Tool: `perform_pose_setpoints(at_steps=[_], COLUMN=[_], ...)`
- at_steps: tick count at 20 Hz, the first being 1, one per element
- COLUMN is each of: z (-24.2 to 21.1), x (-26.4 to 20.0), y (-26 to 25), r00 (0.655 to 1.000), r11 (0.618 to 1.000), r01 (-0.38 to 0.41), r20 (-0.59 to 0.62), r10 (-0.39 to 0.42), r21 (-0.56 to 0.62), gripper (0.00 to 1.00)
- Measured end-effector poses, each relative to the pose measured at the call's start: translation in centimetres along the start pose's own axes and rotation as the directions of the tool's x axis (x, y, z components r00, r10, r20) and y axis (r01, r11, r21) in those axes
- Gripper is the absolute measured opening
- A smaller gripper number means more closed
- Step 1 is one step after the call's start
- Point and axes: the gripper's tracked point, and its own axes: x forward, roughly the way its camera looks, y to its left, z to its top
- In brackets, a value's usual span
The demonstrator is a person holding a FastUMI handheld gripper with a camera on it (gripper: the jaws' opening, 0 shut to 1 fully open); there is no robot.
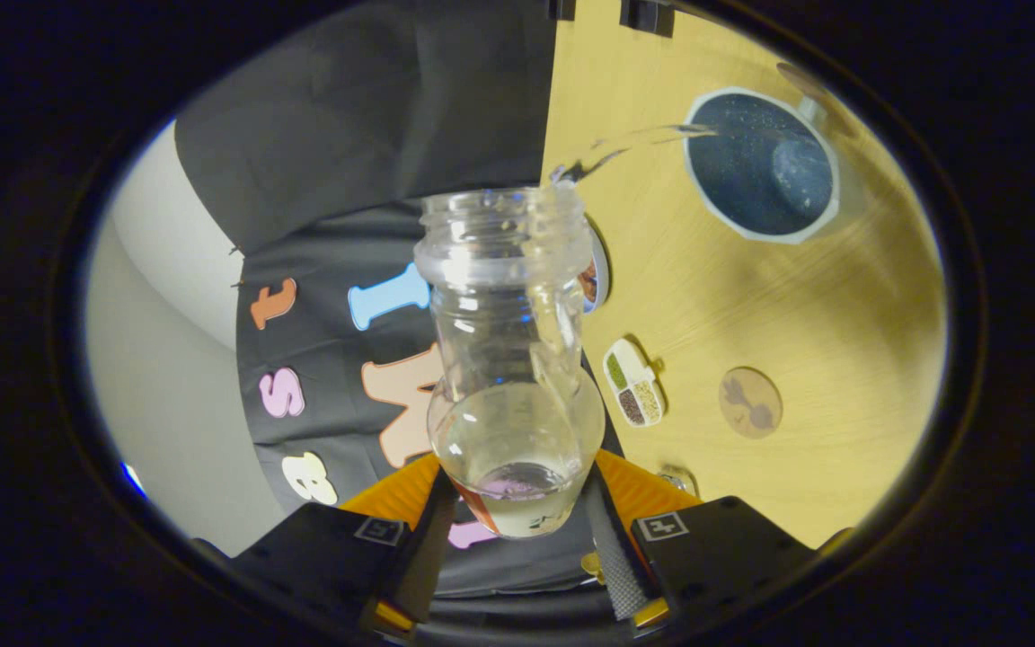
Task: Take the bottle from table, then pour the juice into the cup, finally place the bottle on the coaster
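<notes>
Pour step: at lower centre the gripper [517,530] is clamping both fingers on the bottle [510,359], tipped mouth-forward at mid-frame and streaming juice [634,144] into the cup [762,166] at upper right; next, righting it and setting it on the coaster [750,402], right of centre.

Bottle [510,359]: clear plastic, uncapped, tipped sideways between the fingers, clamped at its base. Juice [634,144]: pale stream arcing from its mouth. Cup [762,166]: dark interior, beyond. Coaster [750,403]: round, wooden, nearer.

Black cloth wall [365,117] beside a light wooden table [796,314].
</notes>
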Motion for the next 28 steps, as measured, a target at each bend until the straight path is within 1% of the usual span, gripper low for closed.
perform_pose_setpoints(at_steps=[20,28], z=[-0.6,-0.7], x=[0.7,0.6], y=[2.4,3.3], r00=[0.999,0.999], r11=[0.994,0.991], r01=[-0.03,-0.042], r20=[0.02,0.025], r10=[0.028,0.039], r21=[0.104,0.124], gripper=[0.78,0.78])
